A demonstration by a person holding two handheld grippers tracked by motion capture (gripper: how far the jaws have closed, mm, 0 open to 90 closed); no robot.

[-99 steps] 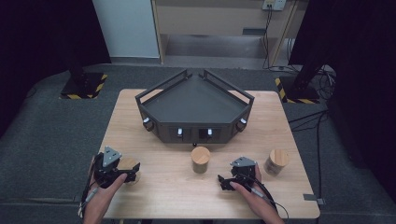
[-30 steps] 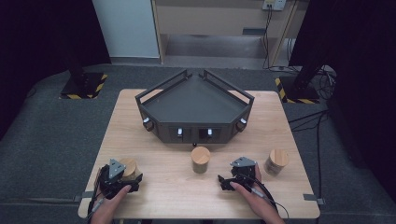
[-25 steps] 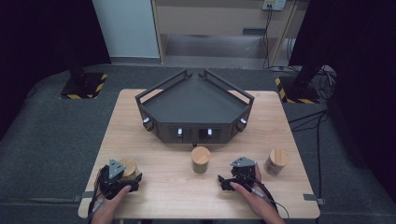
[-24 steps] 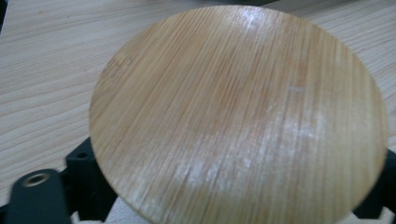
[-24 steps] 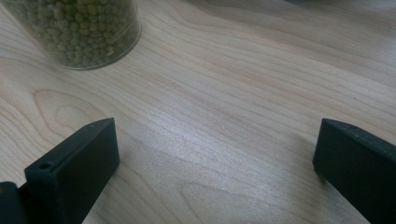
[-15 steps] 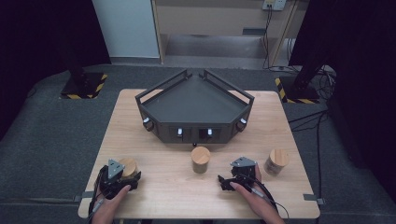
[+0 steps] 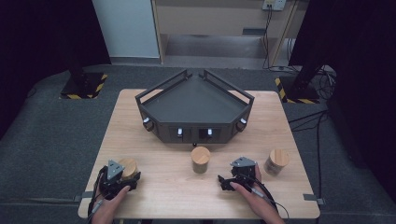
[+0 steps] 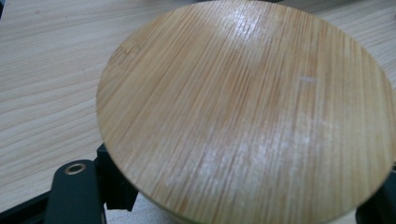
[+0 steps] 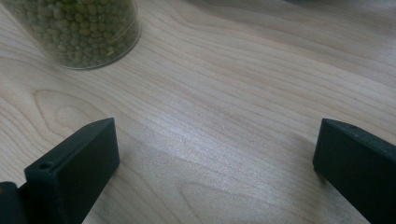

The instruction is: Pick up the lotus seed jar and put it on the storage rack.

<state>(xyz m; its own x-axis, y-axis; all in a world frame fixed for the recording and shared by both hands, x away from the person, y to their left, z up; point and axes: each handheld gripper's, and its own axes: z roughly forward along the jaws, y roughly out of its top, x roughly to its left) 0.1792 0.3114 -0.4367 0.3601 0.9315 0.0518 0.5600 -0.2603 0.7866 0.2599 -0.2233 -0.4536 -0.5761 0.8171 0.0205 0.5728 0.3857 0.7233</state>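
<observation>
The left gripper (image 7: 122,179) had just been closing and stood clamped on the bamboo-lidded jar (image 7: 128,168) near the table's (image 7: 154,196) front-left corner; the grasp step was judged complete, a straight lift being due next; the right gripper (image 7: 229,181) rested wide open, holding nothing.

This looks like a lab or recording studio rather than a home. A pale wooden surface (image 7: 154,116) stands alone on grey carpet, hemmed by black curtains (image 7: 42,42), with dark stand bases marked by yellow-and-black hazard tape (image 7: 84,86). An angular black metal frame rig (image 7: 194,109) sits on it, and cables (image 7: 322,121) trail over the floor.
</observation>
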